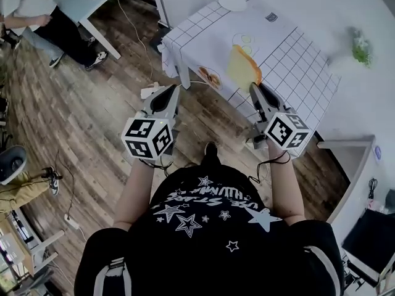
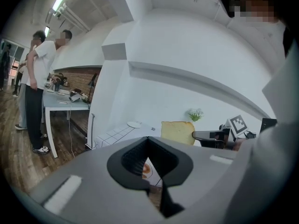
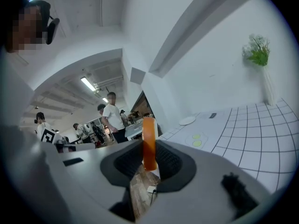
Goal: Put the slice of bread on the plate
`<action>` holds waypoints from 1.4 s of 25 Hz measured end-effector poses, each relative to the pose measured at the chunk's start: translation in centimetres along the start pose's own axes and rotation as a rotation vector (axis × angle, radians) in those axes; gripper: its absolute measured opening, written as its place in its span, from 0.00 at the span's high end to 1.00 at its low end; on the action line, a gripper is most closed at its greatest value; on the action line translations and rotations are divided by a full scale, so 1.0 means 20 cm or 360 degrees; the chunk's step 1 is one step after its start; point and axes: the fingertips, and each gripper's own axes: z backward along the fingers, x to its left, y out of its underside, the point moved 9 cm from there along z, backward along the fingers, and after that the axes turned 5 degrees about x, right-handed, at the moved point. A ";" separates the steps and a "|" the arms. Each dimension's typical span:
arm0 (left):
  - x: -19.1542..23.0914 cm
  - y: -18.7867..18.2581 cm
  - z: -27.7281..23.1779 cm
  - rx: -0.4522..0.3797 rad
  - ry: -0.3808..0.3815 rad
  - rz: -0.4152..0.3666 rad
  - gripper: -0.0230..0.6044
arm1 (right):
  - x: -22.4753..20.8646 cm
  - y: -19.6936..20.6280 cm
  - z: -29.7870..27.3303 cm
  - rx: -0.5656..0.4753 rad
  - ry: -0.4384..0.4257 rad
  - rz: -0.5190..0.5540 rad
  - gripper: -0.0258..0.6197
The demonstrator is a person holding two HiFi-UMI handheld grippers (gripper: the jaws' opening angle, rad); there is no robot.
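Two-handed, standing just short of the rectangular table (image 1: 296,66) under a white grid-patterned cloth; pinching the square pale-yellow slice of bread (image 1: 242,67) with an orange crust upright between the jaws of the right gripper (image 1: 254,88), pressing its pads on both faces, over the table's near edge; holding the left gripper (image 1: 171,91) with jaws closed together on nothing, off the table's near corner, above the brown wooden floor (image 1: 92,110); facing the round white plate (image 1: 232,2) lying at the table's far end, well apart from the bread.
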 end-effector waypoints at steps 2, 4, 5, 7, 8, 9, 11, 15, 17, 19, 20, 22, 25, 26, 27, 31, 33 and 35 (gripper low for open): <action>-0.01 -0.02 -0.07 -0.0001 -0.0017 -0.0009 0.95 | -0.08 -0.03 -0.03 -0.0007 0.0002 -0.0003 0.83; -0.02 -0.04 -0.13 -0.0003 -0.0028 -0.0012 0.95 | -0.15 -0.06 -0.06 -0.0017 -0.0008 -0.0013 0.83; -0.03 -0.04 -0.16 -0.0004 -0.0035 -0.0018 0.95 | -0.17 -0.07 -0.08 -0.0019 -0.0019 -0.0014 0.83; -0.04 -0.06 -0.22 -0.0008 -0.0047 -0.0029 0.95 | -0.22 -0.09 -0.10 -0.0015 -0.0044 -0.0007 0.83; -0.05 -0.07 -0.24 -0.0012 -0.0052 -0.0032 0.95 | -0.25 -0.10 -0.12 -0.0011 -0.0056 -0.0004 0.83; -0.06 -0.08 -0.27 -0.0014 -0.0057 -0.0036 0.95 | -0.27 -0.11 -0.13 -0.0008 -0.0066 -0.0003 0.83; -0.07 -0.10 -0.30 -0.0016 -0.0074 -0.0046 0.95 | -0.32 -0.13 -0.15 -0.0006 -0.0084 -0.0010 0.83; -0.06 -0.08 -0.33 0.0001 -0.0128 -0.0021 0.95 | -0.38 -0.15 -0.20 -0.0001 -0.0115 -0.0033 0.83; -0.04 -0.07 -0.32 0.0009 -0.0162 -0.0010 0.95 | -0.39 -0.14 -0.23 0.0017 -0.0125 -0.0042 0.83; -0.03 -0.08 -0.31 0.0006 -0.0186 0.0002 0.95 | -0.39 -0.14 -0.26 0.0035 -0.0134 -0.0047 0.83; -0.02 -0.09 -0.31 0.0003 -0.0191 0.0009 0.95 | -0.39 -0.15 -0.28 0.0041 -0.0137 -0.0048 0.83; 0.01 -0.10 -0.32 0.0005 -0.0192 0.0015 0.95 | -0.38 -0.16 -0.31 0.0042 -0.0140 -0.0044 0.83; 0.07 -0.12 -0.38 0.0014 -0.0176 0.0025 0.95 | -0.38 -0.19 -0.35 0.0043 -0.0131 -0.0026 0.83; 0.09 -0.13 -0.42 0.0015 -0.0161 0.0031 0.95 | -0.40 -0.20 -0.35 0.0044 -0.0114 -0.0023 0.83; 0.11 -0.13 -0.45 0.0016 -0.0144 0.0034 0.95 | -0.42 -0.20 -0.36 0.0042 -0.0090 -0.0026 0.83; 0.16 -0.18 -0.62 0.0042 -0.0060 0.0023 0.95 | -0.51 -0.24 -0.41 0.0028 0.0009 -0.0056 0.83; 0.20 -0.22 -0.71 0.0052 -0.0021 0.0005 0.95 | -0.53 -0.26 -0.45 0.0035 0.0042 -0.0047 0.83; 0.25 -0.26 -0.80 0.0059 0.0007 0.0004 0.95 | -0.57 -0.28 -0.50 0.0043 0.0081 -0.0041 0.83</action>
